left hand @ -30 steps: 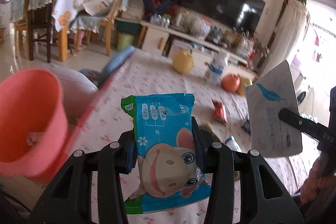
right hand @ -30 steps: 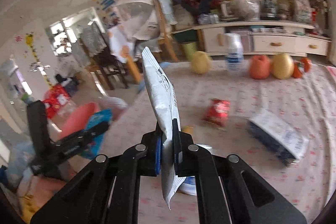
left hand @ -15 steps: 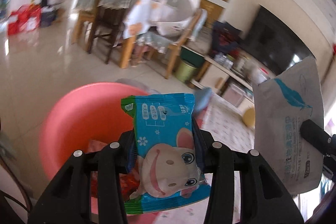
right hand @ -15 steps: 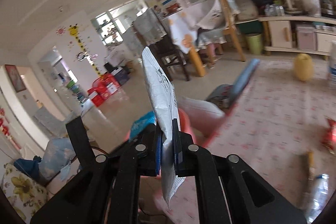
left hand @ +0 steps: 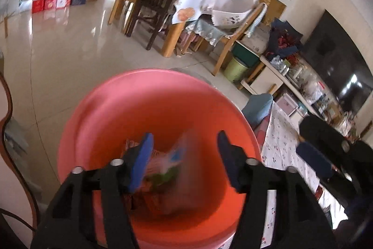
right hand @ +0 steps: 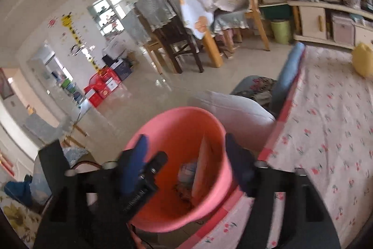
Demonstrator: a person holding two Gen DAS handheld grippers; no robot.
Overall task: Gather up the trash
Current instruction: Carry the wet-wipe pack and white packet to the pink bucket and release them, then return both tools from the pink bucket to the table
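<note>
A pink plastic bucket [left hand: 149,109] stands on the floor beside the bed, also seen in the right wrist view [right hand: 172,130]. My left gripper [left hand: 184,155] hangs over its mouth with its jaws opening; the blue snack packet [left hand: 172,162] is a blur falling free between them onto the wrappers inside. My right gripper [right hand: 186,162] is above the bucket too, jaws opening, and the grey-white pouch [right hand: 202,167] stands on edge inside the bucket, clear of both pads. The right gripper's dark fingers [left hand: 326,144] show at the right of the left wrist view.
The bed with its cherry-print sheet [right hand: 326,132] lies to the right of the bucket, with a yellow object [right hand: 363,60] far back on it. A white cushion [right hand: 233,109] sits behind the bucket. Wooden chairs and a table [left hand: 163,15] stand across the tiled floor.
Both grippers swung left from the bed to above the bucket and opened. The blue packet left the left jaws and the pouch left the right jaws, both dropping into the bucket.
</note>
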